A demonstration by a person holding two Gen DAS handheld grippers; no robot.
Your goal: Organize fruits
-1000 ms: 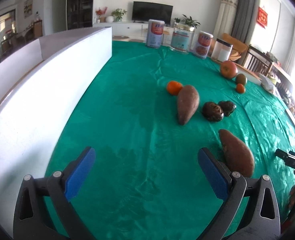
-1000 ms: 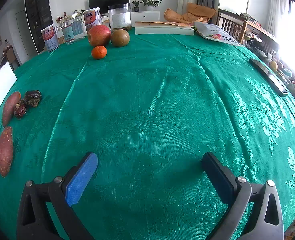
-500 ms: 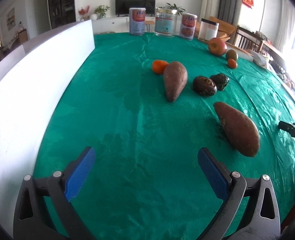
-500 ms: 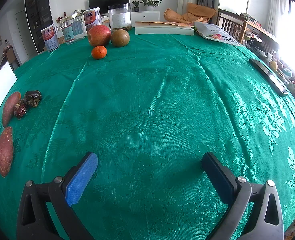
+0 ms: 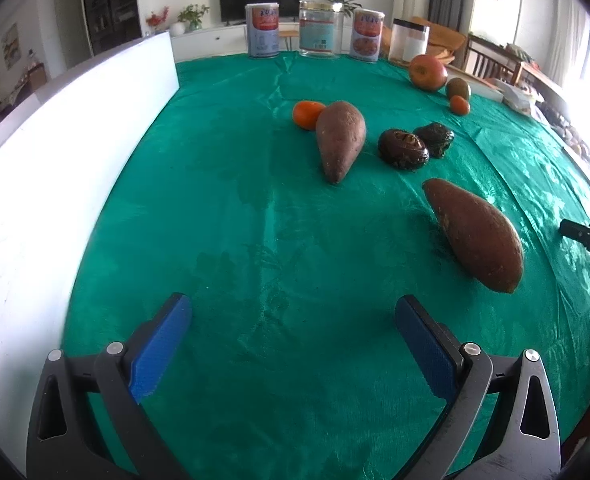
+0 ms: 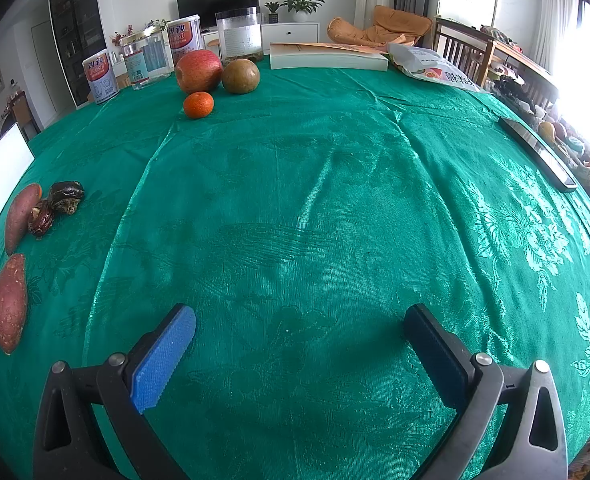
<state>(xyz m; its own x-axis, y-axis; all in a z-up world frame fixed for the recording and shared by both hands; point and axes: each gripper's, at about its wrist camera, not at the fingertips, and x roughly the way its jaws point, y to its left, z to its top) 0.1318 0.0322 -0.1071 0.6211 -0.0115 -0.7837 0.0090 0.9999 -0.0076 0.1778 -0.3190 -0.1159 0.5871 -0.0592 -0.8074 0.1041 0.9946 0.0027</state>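
Note:
On the green tablecloth, the left wrist view shows an orange behind a sweet potato, two dark wrinkled items, and a second sweet potato at the right. Far back lie a red apple, a brownish-green fruit and a small orange. My left gripper is open and empty, short of the near sweet potato. My right gripper is open and empty over bare cloth; the apple, brownish fruit and small orange lie far ahead.
A white board stands along the table's left edge. Cans and jars line the back edge. A book and a plastic bag lie at the back right; a dark flat bar lies at the right.
My left gripper has swung to the right, so the sweet potatoes and orange sit more central and closer. My right gripper has not moved.

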